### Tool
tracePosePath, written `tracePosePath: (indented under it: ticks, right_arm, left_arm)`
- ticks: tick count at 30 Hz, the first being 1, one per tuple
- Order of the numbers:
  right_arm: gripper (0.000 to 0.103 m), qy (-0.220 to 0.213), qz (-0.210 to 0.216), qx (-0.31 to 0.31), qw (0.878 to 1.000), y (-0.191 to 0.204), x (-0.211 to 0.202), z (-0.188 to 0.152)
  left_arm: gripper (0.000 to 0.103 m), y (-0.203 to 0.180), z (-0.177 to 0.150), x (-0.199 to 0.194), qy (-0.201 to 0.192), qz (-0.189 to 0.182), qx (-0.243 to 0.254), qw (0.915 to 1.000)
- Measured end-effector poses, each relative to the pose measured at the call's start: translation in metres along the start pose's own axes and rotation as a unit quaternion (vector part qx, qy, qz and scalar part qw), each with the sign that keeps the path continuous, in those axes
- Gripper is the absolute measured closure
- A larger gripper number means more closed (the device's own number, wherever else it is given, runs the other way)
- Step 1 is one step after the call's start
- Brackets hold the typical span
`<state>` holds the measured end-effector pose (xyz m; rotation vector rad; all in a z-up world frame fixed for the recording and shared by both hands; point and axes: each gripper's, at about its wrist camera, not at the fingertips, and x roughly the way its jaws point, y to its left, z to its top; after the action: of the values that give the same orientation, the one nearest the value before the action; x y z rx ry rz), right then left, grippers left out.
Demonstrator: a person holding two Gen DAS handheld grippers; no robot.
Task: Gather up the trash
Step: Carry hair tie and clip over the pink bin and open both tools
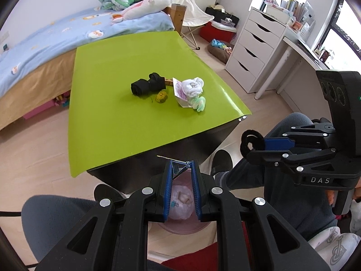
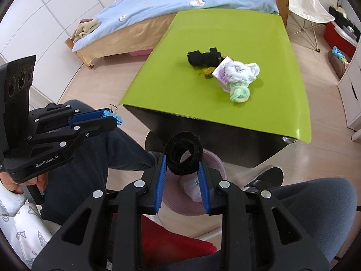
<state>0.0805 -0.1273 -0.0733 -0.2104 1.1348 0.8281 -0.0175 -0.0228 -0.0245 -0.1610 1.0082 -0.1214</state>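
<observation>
My left gripper (image 1: 181, 169) is shut on a blue binder clip (image 1: 180, 166), held above a pink trash bin (image 1: 182, 214) lined with a bag on the floor. It also shows in the right wrist view (image 2: 112, 118) with the clip (image 2: 114, 115). My right gripper (image 2: 183, 169) is shut on a black velcro roll (image 2: 183, 155) over the same bin (image 2: 194, 203); it also shows in the left wrist view (image 1: 255, 145). On the green table (image 1: 112, 124) lie a black sock bundle (image 1: 147, 84), a yellow tape measure (image 1: 161, 96), a paper packet (image 1: 179, 91), a white sock bundle (image 1: 193, 85) and a green-white roll (image 1: 199, 105).
The person's knees (image 2: 311, 201) flank the bin. A bed (image 1: 45, 45) stands behind the table on the left, a white drawer unit (image 1: 255, 45) and desk on the right, a folding chair (image 1: 194, 13) at the back.
</observation>
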Motion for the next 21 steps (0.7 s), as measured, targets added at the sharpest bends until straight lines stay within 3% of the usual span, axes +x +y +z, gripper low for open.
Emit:
tracePosePath:
  ticks: [8, 9, 10, 14, 21]
  right_arm:
    - [0.073, 0.003, 0.013, -0.007, 1.0, 0.006, 0.001, 0.0]
    - [0.06, 0.005, 0.014, -0.006, 1.0, 0.006, 0.002, 0.0]
    - [0.04, 0.005, 0.015, -0.005, 1.0, 0.005, 0.003, 0.0]
    - [0.017, -0.002, 0.013, 0.01, 1.0, -0.002, 0.0, 0.0]
    - [0.012, -0.02, -0.011, 0.029, 0.999, -0.015, -0.012, 0.001]
  left_arm:
    - [0.087, 0.0, -0.001, -0.004, -0.005, -0.003, 0.0, 1.0]
    - [0.087, 0.0, -0.001, -0.004, -0.005, -0.004, 0.0, 1.0]
    - [0.087, 0.0, -0.001, -0.004, -0.004, -0.005, 0.0, 1.0]
    - [0.087, -0.002, -0.002, -0.003, -0.002, -0.008, 0.003, 1.0]
    - [0.087, -0.007, -0.002, 0.0, 0.005, -0.016, 0.012, 0.9998]
